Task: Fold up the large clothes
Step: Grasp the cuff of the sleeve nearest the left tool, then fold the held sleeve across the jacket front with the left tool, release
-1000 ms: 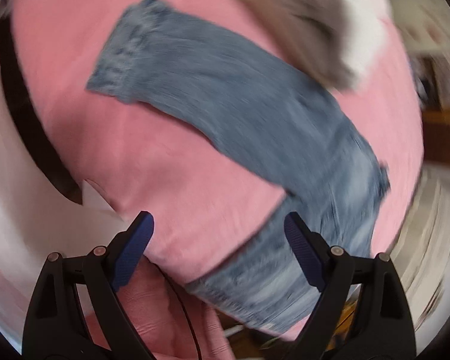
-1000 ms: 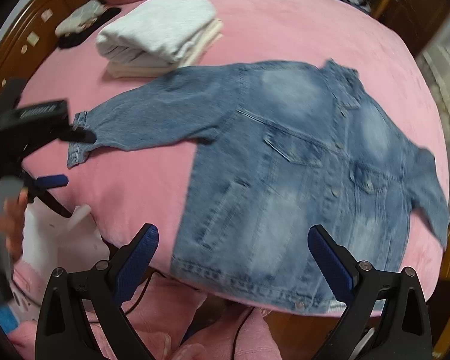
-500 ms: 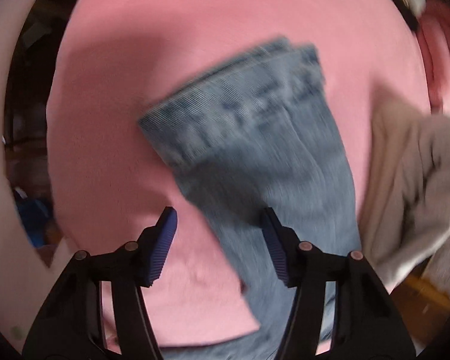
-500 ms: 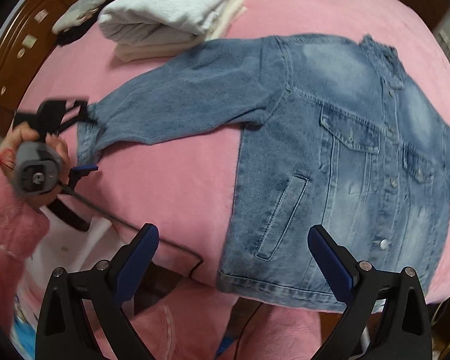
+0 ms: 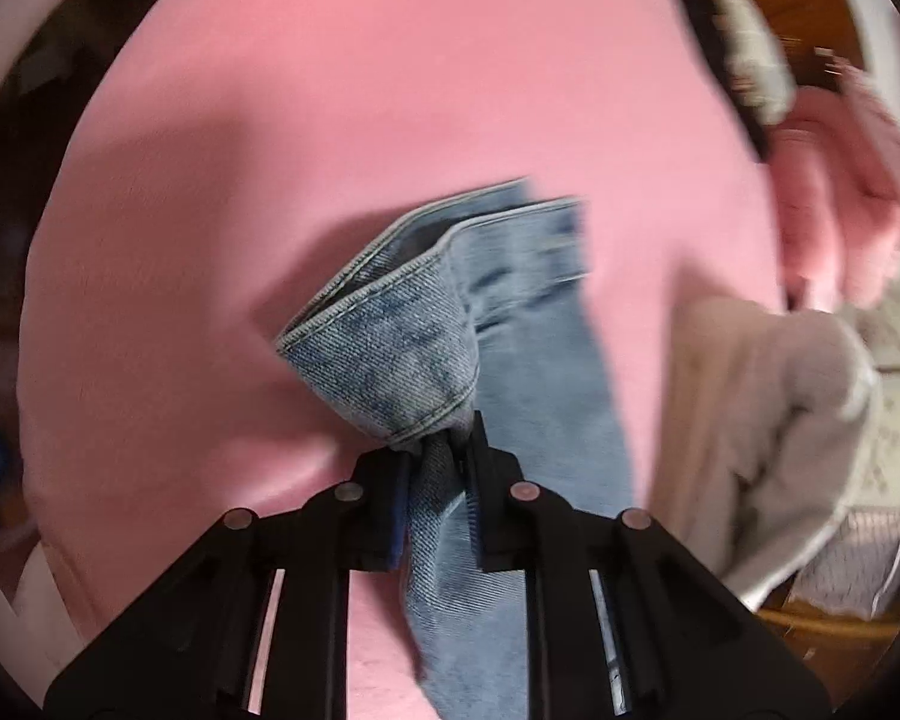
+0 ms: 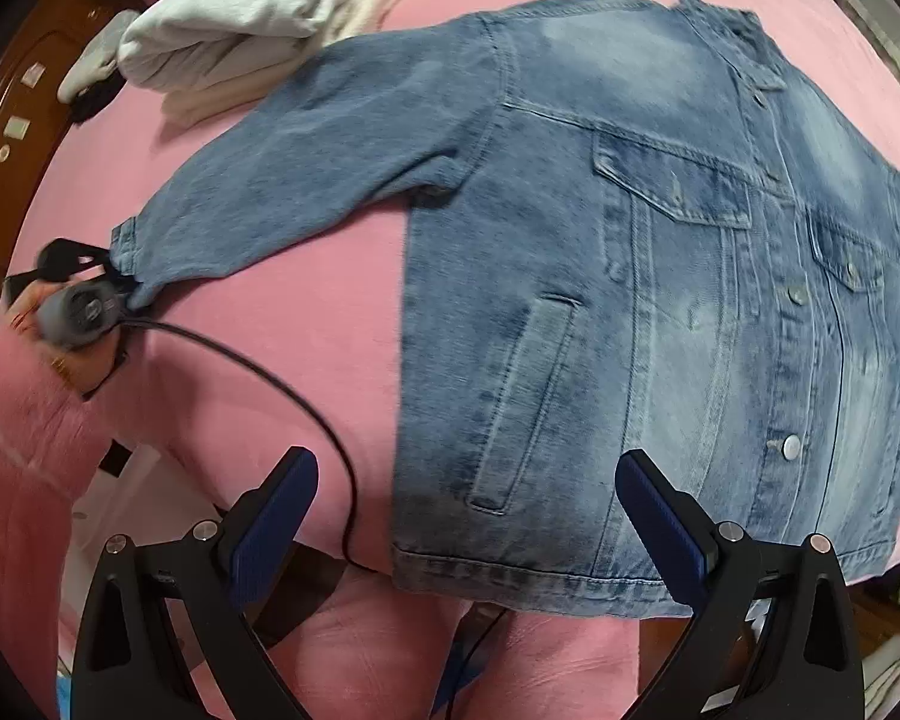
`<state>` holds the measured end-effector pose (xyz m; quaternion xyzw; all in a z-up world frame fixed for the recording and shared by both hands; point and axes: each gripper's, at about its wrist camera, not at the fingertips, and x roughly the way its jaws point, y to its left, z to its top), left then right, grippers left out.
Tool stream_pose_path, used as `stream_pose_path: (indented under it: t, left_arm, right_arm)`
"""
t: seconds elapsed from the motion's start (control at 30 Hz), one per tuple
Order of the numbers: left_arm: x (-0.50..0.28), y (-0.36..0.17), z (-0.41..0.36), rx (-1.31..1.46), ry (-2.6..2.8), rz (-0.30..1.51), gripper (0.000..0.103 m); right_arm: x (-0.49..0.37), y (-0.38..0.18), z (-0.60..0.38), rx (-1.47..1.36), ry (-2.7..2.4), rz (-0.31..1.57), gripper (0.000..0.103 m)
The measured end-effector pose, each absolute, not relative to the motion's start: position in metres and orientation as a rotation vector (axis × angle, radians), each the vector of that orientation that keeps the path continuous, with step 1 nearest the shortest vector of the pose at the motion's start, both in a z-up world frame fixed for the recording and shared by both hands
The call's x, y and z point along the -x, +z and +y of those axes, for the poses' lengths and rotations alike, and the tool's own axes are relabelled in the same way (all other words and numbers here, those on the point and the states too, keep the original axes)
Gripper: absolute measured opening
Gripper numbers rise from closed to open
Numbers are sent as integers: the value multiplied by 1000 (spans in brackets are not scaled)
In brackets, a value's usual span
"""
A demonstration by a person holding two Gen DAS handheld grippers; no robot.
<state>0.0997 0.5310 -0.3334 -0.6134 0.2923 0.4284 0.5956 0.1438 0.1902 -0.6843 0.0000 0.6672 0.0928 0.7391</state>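
A blue denim jacket (image 6: 660, 300) lies spread front up on the pink bed cover (image 6: 306, 324), one sleeve stretched out to the left. My left gripper (image 5: 441, 456) has its jaws closing, and the sleeve cuff (image 5: 390, 354) is pinched between the pads and bunched up in front of them. In the right wrist view that left gripper (image 6: 108, 276) sits at the sleeve's end, held by a hand. My right gripper (image 6: 463, 468) hangs open just above the jacket's lower left corner, near the hem, with nothing gripped.
A folded stack of white and grey clothes (image 6: 258, 18) lies at the back left, close to the sleeve; it shows as a stack (image 5: 768, 420) on the right in the left wrist view. A black cable (image 6: 306, 396) trails across the cover. A pink sleeve (image 6: 18, 420) is at the left, dark wooden furniture (image 6: 12, 120) behind.
My left gripper came down onto the sleeve cuff and its jaws closed on it. My right gripper sank closer to the jacket's hem and stayed open.
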Motion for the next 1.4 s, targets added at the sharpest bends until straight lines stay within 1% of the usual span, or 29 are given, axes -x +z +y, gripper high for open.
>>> stream_pose_path:
  t: [0.13,0.2,0.33,0.5,0.57,0.67,0.73,0.83,0.93,1.0,1.17,1.23,1.3,1.37,1.4]
  left_arm:
    - [-117,-297,525,1307,909,558,12]
    - [-125,-271,514,1250,861,503,12]
    - [-136,-210,481,1153,767,457,12]
    - [-153,-128,404,917,612,398,12]
    - [-165,-101,360,808,544,389,12]
    - [-189,-76,286,642,434,397,12]
    - [-213,-66,238,562,377,438,12]
    - [-250,-75,172,480,296,520,12]
    - [-270,-103,113,370,255,572,12]
    - [-285,-130,87,316,236,606,12]
    - [-313,-208,29,216,162,731,12]
    - [-328,-241,11,123,126,829,12]
    - [-334,-272,-2,94,62,941,13]
    - [-336,-296,1,93,28,1032,18]
    - [-340,-308,-2,100,-9,1095,27]
  right_arm:
    - [-142,-686,177,-15,197,1472,101]
    - [-143,-684,164,-16,210,1461,101]
    - [-151,-672,143,-17,246,1434,101]
    - [-161,-644,86,-104,290,1346,101]
    - [-165,-636,59,-139,284,1328,101]
    - [-172,-625,13,-194,257,1296,101]
    - [-177,-620,-17,-222,229,1275,101]
    - [-184,-613,-61,-225,158,1227,101]
    - [-191,-604,-102,-217,86,1170,101]
    - [-196,-598,-131,-222,50,1137,101]
    - [-202,-612,-189,-222,-52,1127,101]
    - [-202,-617,-209,-240,-88,1135,101]
    - [-201,-631,-218,-248,-112,1156,101]
    - [-203,-643,-224,-253,-123,1172,101]
    - [-207,-648,-226,-251,-121,1180,101]
